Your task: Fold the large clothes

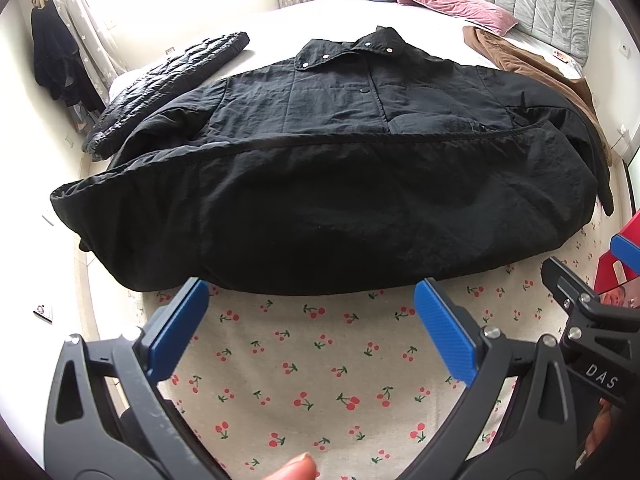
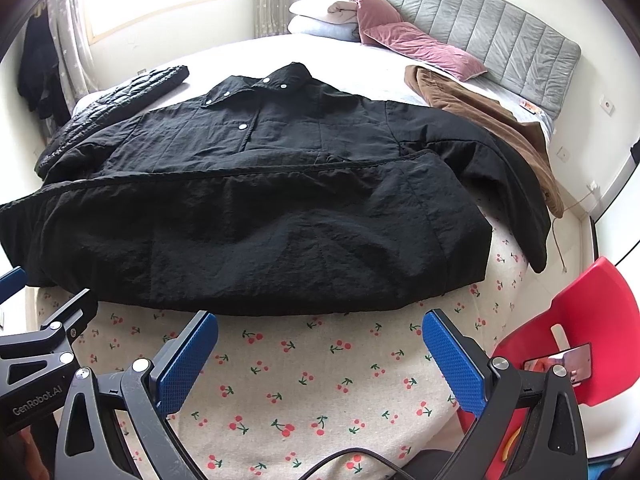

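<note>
Black coat (image 1: 320, 168) lies spread across the bed (image 1: 304, 368), collar toward 12 o'clock, hem folded up over the body so a seam runs side to side across the middle. Near edge of the fold sits on the cherry-print sheet (image 2: 288, 376).

Left gripper (image 1: 312, 320): blue fingers (image 1: 180, 324) spread wide, holding nothing, tips just short of the coat's near edge. A fingertip (image 1: 298, 468) shows at 6 o'clock in the left wrist view.

Right gripper (image 2: 320, 348): fingers (image 2: 452, 360) likewise wide apart, empty, near the coat's edge but apart from it. Each gripper shows in the other's view: right one at 3 o'clock, left one at 9 o'clock.

Around the coat: black quilted jacket (image 1: 168, 84) at 10 o'clock, touching the coat's sleeve; brown garment (image 2: 480, 108) at 2 o'clock, partly under the coat's other sleeve. Pink pillows (image 2: 400, 36) and grey headboard (image 2: 500, 36) at 1 o'clock. Red chair (image 2: 580, 320) at 4 o'clock in the right wrist view, beside the bed.
</note>
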